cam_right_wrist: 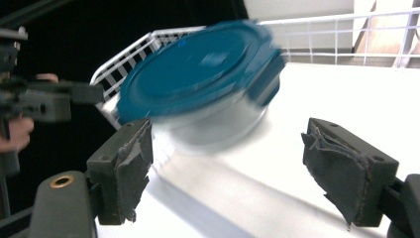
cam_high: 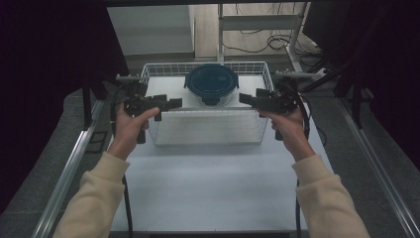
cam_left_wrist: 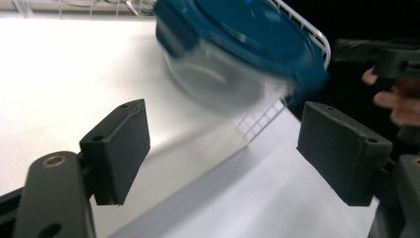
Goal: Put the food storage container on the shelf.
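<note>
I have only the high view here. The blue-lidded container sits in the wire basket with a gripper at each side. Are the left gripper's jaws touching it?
Observer: No. The left gripper stands open, the container beyond its pads.
Operator: And the right one?
Observer: The right gripper is open too, nothing between its pads.
Operator: Are the pads sound?
Observer: The right gripper's pads are torn and frayed.
</note>
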Motion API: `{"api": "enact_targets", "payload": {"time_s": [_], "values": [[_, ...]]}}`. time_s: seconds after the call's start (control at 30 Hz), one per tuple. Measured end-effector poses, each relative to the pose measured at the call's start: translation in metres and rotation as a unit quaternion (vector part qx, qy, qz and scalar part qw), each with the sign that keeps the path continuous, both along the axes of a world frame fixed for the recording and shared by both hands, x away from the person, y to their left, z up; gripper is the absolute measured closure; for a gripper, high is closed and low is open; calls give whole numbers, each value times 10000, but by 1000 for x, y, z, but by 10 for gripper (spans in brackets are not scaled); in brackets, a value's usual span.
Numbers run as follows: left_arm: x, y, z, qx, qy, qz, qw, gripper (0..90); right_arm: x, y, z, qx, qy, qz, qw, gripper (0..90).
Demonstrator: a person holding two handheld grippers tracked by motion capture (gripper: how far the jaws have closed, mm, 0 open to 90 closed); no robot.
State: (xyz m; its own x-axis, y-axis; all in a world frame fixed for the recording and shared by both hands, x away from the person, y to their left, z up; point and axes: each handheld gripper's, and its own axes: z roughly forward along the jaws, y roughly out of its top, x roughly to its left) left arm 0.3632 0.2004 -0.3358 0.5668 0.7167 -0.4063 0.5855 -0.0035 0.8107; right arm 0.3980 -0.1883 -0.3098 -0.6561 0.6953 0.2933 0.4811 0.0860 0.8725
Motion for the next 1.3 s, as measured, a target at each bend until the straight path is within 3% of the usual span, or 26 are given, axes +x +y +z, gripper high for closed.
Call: {"api": "enact_targets", "payload": {"time_s": [0.17,0.3,0.4,0.53,0.63,0.77,0.9,0.97,1.1,1.2,1.3], "values": [[-39,7,-24,35,-147,-154,9998,201,-39,-13,-12,-179,-295,220,9992,215],[-67,7,-48,203,-177,-263,9993,201,-73,-25,-34,-248,-450,328,9981,222],[-84,7,-67,376,-203,-272,9987,201,-91,-33,-53,-288,-457,373,9978,225],[-99,6,-92,546,-110,-272,9981,200,-109,-42,-83,-362,-281,412,9981,227],[-107,2,-113,717,28,-273,9970,202,-118,-47,-106,-538,-187,356,9977,227],[-115,-6,-137,1094,162,-349,9933,200,-122,-52,-133,-750,33,281,9968,230],[-117,-9,-149,1232,290,-391,9912,197,-124,-55,-155,-945,225,282,9949,231],[-117,-9,-148,1214,261,-338,9917,197,-124,-56,-158,-936,237,259,9950,231],[-119,-6,-146,1119,220,-276,9931,194,-126,-55,-155,-878,27,226,9959,231],[-120,-6,-149,1125,322,-340,9926,198,-128,-54,-157,-927,-143,246,9953,222],[-121,-6,-152,1162,331,-337,9921,211,-128,-52,-162,-1076,-135,277,9937,209]]}}
